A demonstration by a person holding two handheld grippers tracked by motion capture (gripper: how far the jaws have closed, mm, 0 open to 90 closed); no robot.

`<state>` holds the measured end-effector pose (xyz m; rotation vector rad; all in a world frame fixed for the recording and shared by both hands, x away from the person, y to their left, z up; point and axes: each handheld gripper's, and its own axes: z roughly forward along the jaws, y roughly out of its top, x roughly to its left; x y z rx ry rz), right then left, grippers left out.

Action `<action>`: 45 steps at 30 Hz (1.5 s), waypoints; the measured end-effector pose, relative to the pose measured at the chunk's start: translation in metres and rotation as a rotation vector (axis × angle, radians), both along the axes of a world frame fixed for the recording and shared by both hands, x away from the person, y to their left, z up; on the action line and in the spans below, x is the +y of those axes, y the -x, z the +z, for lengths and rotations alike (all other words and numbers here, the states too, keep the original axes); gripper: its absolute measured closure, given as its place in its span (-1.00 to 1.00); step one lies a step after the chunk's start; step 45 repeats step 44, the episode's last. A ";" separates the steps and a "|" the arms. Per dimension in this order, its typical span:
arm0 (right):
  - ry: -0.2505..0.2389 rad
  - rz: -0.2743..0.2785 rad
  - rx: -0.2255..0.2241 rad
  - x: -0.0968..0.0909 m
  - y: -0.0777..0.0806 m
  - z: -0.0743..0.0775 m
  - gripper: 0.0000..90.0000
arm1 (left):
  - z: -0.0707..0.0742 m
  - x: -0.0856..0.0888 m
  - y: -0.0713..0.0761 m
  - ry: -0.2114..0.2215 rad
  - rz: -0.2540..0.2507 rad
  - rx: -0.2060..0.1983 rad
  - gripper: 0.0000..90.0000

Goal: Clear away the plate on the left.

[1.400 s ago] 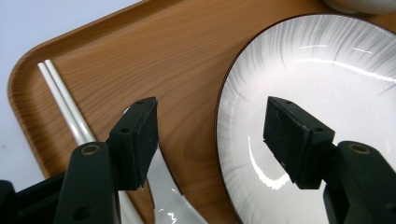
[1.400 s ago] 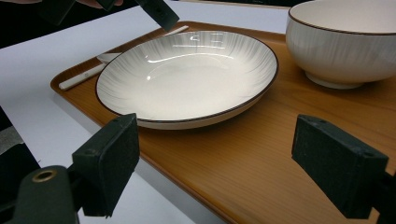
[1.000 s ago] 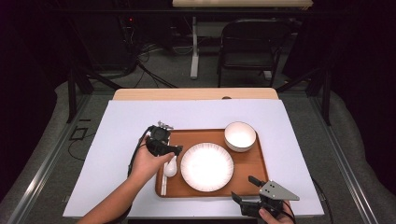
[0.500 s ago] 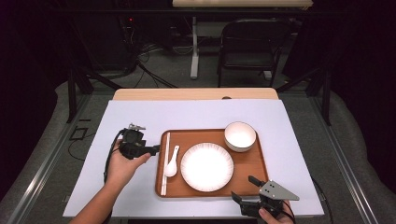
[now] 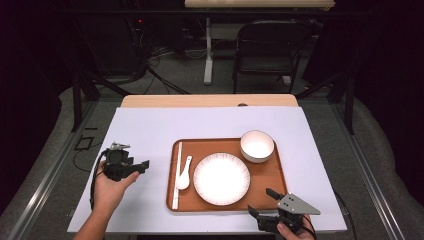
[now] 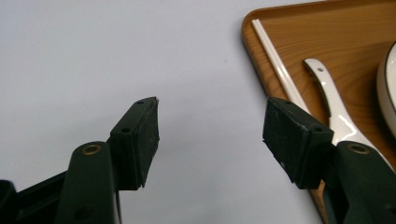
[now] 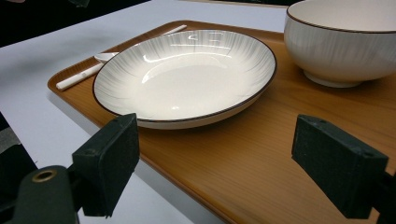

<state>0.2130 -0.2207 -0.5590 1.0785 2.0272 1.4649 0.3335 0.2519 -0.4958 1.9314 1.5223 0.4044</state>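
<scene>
Black rubber pads [image 6: 147, 135] on the left hand-held gripper [image 5: 134, 167] stand wide apart with nothing between them; the jaws are empty and spread. One second ago this hand-held gripper was at the left end of the tray, over the spoon; it has since withdrawn to the bare white tabletop [image 5: 150, 130], well clear of the tray's left rim. Judgement: the placement of the spoon appears complete, and the setting looks finished or close to it. The left hand [image 5: 107, 190] holds the tool from below, forearm entering from the bottom edge, jaws pointing right toward the tray [image 5: 272, 172]. The spoon [image 5: 183, 172] lies in the tray, bowl toward the person, just beside the white chopsticks [image 5: 177, 172] along the left rim. A plate [image 5: 221, 178] occupies the centre, with a bowl [image 5: 257, 145] at the far right corner. The right hand-held gripper [image 5: 261, 202] rests at the tray's near right corner, unmoved, jaws likewise apart and empty, aimed at the plate.
</scene>
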 end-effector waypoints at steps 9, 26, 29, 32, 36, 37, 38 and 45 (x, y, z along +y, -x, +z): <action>0.002 -0.001 0.001 0.000 0.000 0.000 -0.68 | -0.018 0.015 0.013 -0.049 0.011 -0.037 -0.19; 0.001 -0.002 0.002 0.000 0.000 0.000 -0.68 | -0.044 0.023 0.029 0.008 0.050 -0.089 -0.20; 0.001 -0.002 0.003 0.000 0.000 0.000 -0.68 | -0.045 0.025 0.030 0.016 0.053 -0.094 -0.20; 0.003 0.001 0.001 0.000 0.000 0.000 -0.68 | -0.046 0.027 0.031 0.027 0.065 -0.102 -0.20; 0.001 0.002 0.002 0.001 0.000 0.000 -0.68 | -0.047 0.029 0.031 0.035 0.072 -0.096 -0.20; 0.001 0.002 0.002 0.001 0.000 0.000 -0.68 | -0.048 0.029 0.031 0.037 0.075 -0.097 -0.21; 0.001 0.002 0.002 0.001 0.000 0.000 -0.68 | -0.048 0.030 0.031 0.035 0.075 -0.094 -0.21; -0.001 0.000 0.002 0.000 0.000 0.000 -0.68 | -0.052 0.031 0.030 0.018 0.085 -0.082 -0.24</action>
